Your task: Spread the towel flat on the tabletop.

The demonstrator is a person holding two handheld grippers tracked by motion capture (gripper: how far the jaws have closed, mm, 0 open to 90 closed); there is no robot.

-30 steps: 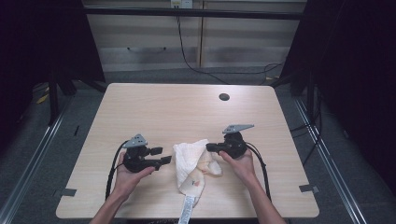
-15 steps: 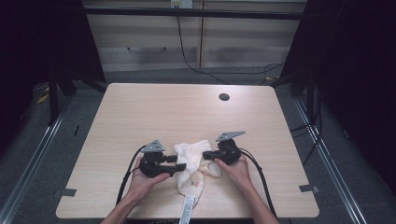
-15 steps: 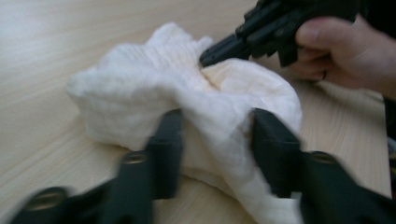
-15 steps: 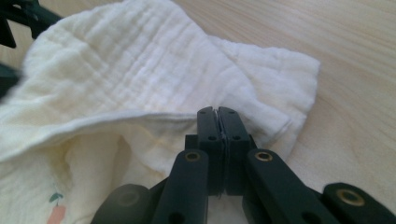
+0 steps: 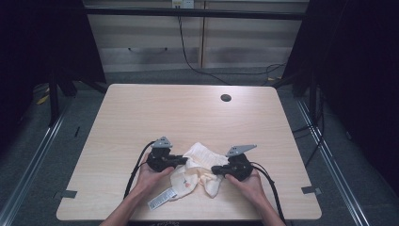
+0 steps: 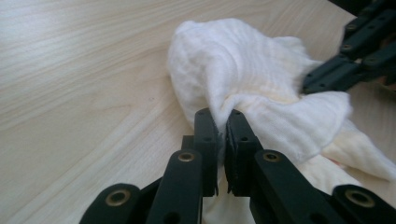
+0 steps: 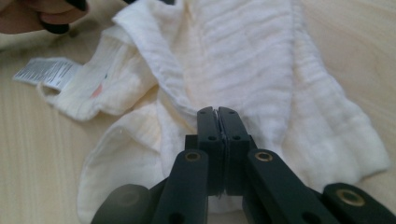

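The left tool (image 6: 223, 125) has just been closing and pinches the white cloth (image 5: 200, 169); the right tool (image 7: 218, 122) grips its right side. Both grips made, cloth crumpled near the counter (image 5: 188, 113) edge, spreading left.

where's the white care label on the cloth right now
In the high view the white care label lies at the table's near edge, trailing from the crumpled cream cloth, just beside the left hand.

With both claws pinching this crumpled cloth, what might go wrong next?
The left claw bites only a thin fold of the white cloth, so it may slip out when pulled. The right claw, clamped on a cloth edge, could lift doubled layers. The care label lies near the table edge and could drag off.
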